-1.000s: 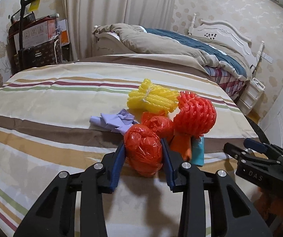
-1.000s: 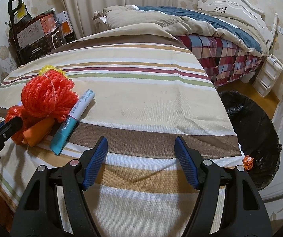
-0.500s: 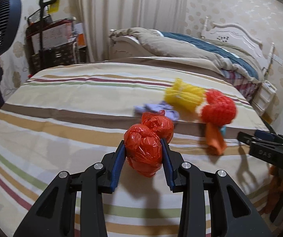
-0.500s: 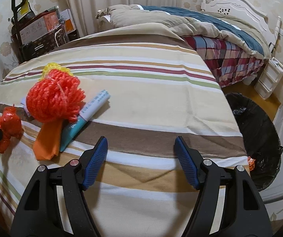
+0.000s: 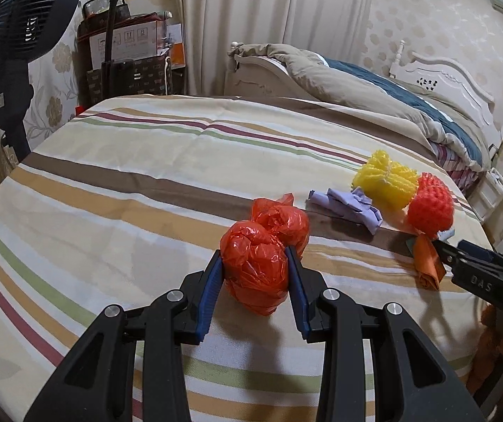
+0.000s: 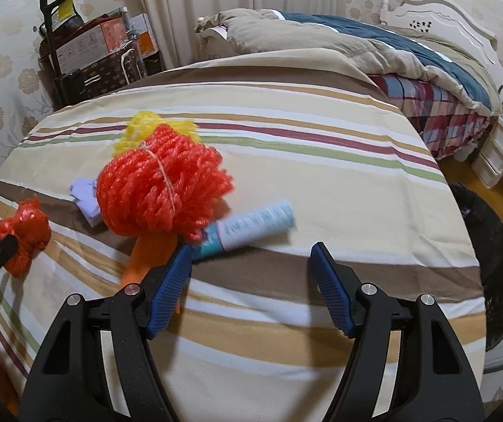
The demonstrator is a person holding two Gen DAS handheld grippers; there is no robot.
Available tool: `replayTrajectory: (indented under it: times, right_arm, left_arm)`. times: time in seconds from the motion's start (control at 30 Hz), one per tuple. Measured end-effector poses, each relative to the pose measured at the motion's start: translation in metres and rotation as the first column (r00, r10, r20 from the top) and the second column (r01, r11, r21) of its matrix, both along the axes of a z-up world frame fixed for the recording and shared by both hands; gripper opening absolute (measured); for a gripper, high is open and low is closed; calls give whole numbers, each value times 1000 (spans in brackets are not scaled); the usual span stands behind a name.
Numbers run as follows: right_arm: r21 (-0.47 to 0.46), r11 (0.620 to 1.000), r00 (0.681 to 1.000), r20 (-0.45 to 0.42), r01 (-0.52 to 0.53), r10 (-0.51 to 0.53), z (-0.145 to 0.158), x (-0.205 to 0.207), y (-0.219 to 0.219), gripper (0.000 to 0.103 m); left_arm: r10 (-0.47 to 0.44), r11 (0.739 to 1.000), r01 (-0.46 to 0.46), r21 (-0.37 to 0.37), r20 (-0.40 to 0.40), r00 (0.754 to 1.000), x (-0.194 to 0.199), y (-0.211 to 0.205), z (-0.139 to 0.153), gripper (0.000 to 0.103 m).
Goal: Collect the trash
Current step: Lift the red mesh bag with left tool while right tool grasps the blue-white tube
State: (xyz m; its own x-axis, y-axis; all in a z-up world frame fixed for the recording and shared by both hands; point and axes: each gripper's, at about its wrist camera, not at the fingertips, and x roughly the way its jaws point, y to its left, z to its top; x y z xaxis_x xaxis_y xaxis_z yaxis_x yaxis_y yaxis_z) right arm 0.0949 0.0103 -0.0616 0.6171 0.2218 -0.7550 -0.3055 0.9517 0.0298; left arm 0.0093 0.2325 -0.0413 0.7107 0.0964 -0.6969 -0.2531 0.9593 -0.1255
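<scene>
The left gripper (image 5: pixel 254 274) is clamped on a crumpled red plastic bag (image 5: pixel 255 270), its blue pads pressing the bundle's sides, held above the striped bedspread (image 5: pixel 139 183) toward its near edge. A second lobe of the same red film bulges beyond the fingertips, outside the grip. That loose part looks likely to snag or let the slick plastic slide out if the pinch eases on the way to the black-lined trash bin (image 6: pixel 494 246), which stands on the floor past the spread's right edge.

The right gripper (image 6: pixel 251 277) hangs with its jaws apart and empty near the right front corner of the spread. Its left pad sits just beside the orange wrapper (image 6: pixel 146 256) and the teal tube (image 6: pixel 251 225), under the red net ball (image 6: pixel 160 190). A closing move here may catch the net ball or nudge the tube toward the edge. The yellow net bundle (image 5: pixel 385 183) and lilac glove (image 5: pixel 349 204) lie farther in.
</scene>
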Motion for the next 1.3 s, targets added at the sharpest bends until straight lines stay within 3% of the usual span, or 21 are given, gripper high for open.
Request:
replayTrajectory:
  times: [0.47,1.3]
  right_arm:
    - [-16,999,999,-22,34,-35,-3,16,16,71]
    - [-5,990,990,-13,143,-143,1,-16,-50,73]
  left_arm:
    - [-7,1000,7,-29,3,1000,-2,6,-3,38]
    - [-10,999,10,-42,1,1000,-1,9,-3,38]
